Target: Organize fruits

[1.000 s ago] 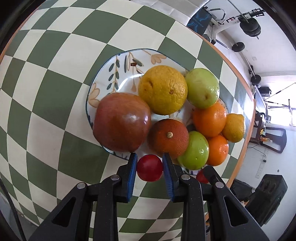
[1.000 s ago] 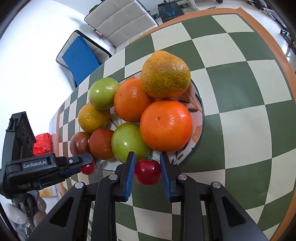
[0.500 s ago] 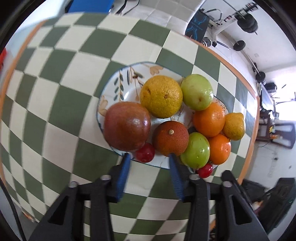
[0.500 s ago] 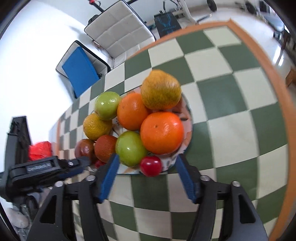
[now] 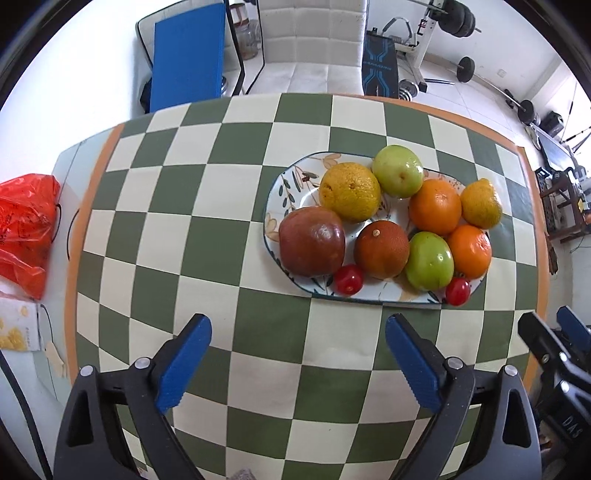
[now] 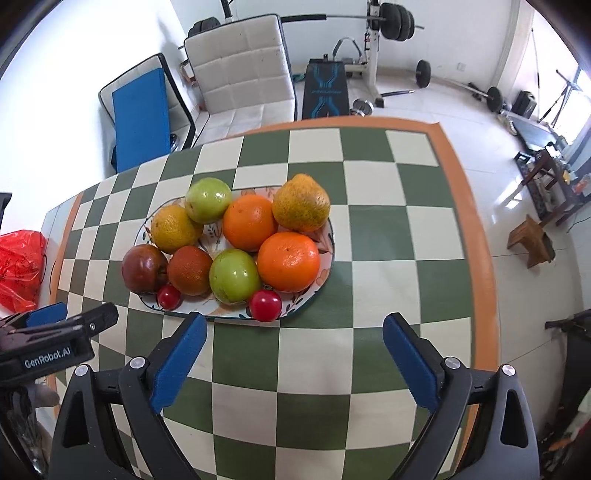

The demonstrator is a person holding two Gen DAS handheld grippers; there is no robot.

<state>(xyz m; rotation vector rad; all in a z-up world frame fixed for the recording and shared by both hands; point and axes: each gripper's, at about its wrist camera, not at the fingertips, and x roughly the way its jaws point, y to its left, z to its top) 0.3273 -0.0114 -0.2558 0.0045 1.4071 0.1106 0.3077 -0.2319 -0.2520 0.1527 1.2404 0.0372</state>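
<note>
Nearest to us, the left gripper point(image 5: 298, 354) has its blue-padded jaws spread wide with nothing between them, hanging over the green-and-cream checked tablecloth point(image 5: 207, 229). Our right gripper point(image 6: 294, 352) is likewise spread wide and holds nothing. In the right wrist view the left gripper shows at the left edge, level with the near rim of the plate.

Just beyond both sets of jaws lies the oval patterned plate point(image 5: 284, 184), well clear of the pads. On its near rim sit two cherry tomatoes, apart from each other: one point(image 5: 348, 279) tucked between the dark red tomato point(image 5: 312, 240) and the russet orange point(image 5: 381, 249), the other point(image 6: 265, 304) in front of a green fruit point(image 6: 234, 275) and a bright orange point(image 6: 288, 260). In the right wrist view that second tomato sits ahead of the gap between our jaws, nearer the left pad.

Farther back on the plate we see a second orange point(image 5: 435, 212), two yellowish citrus point(image 5: 349, 191) point(image 5: 481, 208) and another green fruit point(image 5: 397, 175).

Beyond the table stand a white cushioned seat point(image 6: 240, 70) and weight equipment point(image 6: 395, 22); a red plastic bag point(image 5: 24, 225) lies at the left.
</note>
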